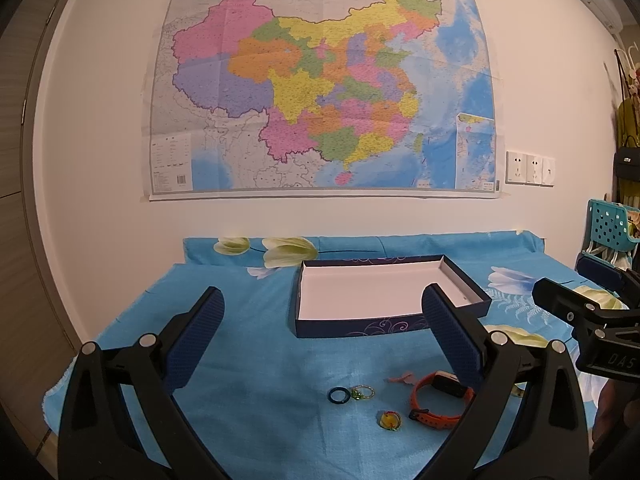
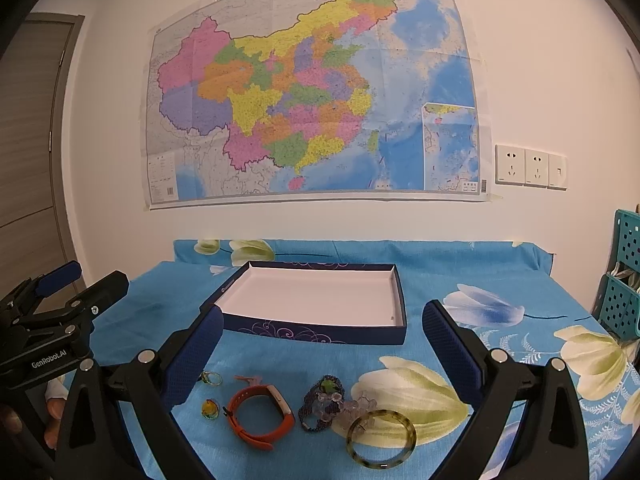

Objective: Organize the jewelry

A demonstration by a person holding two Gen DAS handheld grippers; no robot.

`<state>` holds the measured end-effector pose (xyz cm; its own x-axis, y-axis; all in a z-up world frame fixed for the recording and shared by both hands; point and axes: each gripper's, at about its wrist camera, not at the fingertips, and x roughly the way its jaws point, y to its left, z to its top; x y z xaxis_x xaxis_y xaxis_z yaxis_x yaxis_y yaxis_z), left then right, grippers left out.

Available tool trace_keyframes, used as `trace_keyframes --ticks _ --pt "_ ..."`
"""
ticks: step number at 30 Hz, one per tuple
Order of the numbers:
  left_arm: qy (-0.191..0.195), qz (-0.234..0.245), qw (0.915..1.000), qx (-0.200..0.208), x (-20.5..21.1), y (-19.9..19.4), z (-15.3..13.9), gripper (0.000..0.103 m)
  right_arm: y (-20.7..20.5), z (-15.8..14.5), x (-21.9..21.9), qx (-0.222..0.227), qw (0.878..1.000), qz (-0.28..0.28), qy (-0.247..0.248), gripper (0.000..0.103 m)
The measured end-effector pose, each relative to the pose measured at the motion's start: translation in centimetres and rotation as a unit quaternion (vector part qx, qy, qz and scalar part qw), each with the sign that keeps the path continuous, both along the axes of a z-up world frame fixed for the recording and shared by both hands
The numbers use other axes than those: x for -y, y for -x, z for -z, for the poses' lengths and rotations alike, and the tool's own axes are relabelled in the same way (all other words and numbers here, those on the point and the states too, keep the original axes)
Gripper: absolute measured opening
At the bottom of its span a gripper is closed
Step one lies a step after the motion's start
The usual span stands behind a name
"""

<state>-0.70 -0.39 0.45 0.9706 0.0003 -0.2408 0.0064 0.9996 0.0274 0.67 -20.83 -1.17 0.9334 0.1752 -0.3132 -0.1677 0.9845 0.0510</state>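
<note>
Left gripper (image 1: 322,344) wide apart, empty, hovering low in the frame above the blue floral cloth (image 1: 256,408). Right gripper (image 2: 322,350) likewise spread and holding nothing, seen also at the right edge of the left wrist view.

Between and just below the left fingers: a dark blue ring (image 1: 337,395) touching a small green-stoned ring (image 1: 362,392), a yellow trinket (image 1: 389,419) lower down, an orange watch band (image 1: 438,402) at lower right, partly behind the right finger. From the right wrist view, bottom centre: the same band, then a dark beaded bracelet (image 2: 320,404), a clear bead bracelet (image 2: 356,406) overlapping it, and a mottled bangle (image 2: 381,438) lowest of all. Nothing packed yet: the shallow dark blue box (image 2: 316,334), white inside, bare, at mid-frame beyond the jewelry.

Probably the first pick to be made. Best begun with the bangle or the watch band on the right side: big, rigid, easy to pinch across the rim. Worth closing on one wall of the hoop rather than spanning it. Small rings likely to slide on cloth, so a low, straight-down approach advisable, with care not to snag the fabric. Overlapping bead bracelets apt to drag each other along.

Cloth slightly rumpled, draped over a table set against a white wall. Above, a large coloured map (image 1: 320,84); wall sockets (image 2: 530,167) to its right; a teal perforated basket (image 2: 624,276) at the right edge; a door at far left.
</note>
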Motion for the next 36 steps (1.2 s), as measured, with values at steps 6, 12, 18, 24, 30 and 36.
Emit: trace_keyframes --ticks 6,12,18,24,30,36 --pt "-0.001 0.000 1.0000 0.001 -0.02 0.03 0.01 0.097 0.07 0.02 0.00 0.000 1.000 0.001 -0.001 0.096" --pt "0.000 0.001 1.0000 0.001 -0.07 0.04 0.05 0.097 0.11 0.01 0.06 -0.002 1.000 0.000 -0.002 0.096" --pt "-0.001 0.000 1.0000 0.003 0.10 0.24 -0.04 0.097 0.24 -0.02 0.12 -0.001 1.000 0.000 -0.003 0.096" --pt "-0.001 0.000 1.0000 0.004 0.10 0.28 0.02 0.097 0.37 0.00 0.18 0.000 1.000 0.000 -0.004 0.096" --pt "-0.001 0.001 1.0000 0.003 0.09 0.25 0.04 0.097 0.44 -0.02 0.27 0.002 1.000 0.001 -0.005 0.096" --pt "-0.003 0.001 1.0000 0.003 0.35 0.45 -0.09 0.097 0.57 -0.01 0.39 0.001 1.000 0.001 -0.005 0.096"
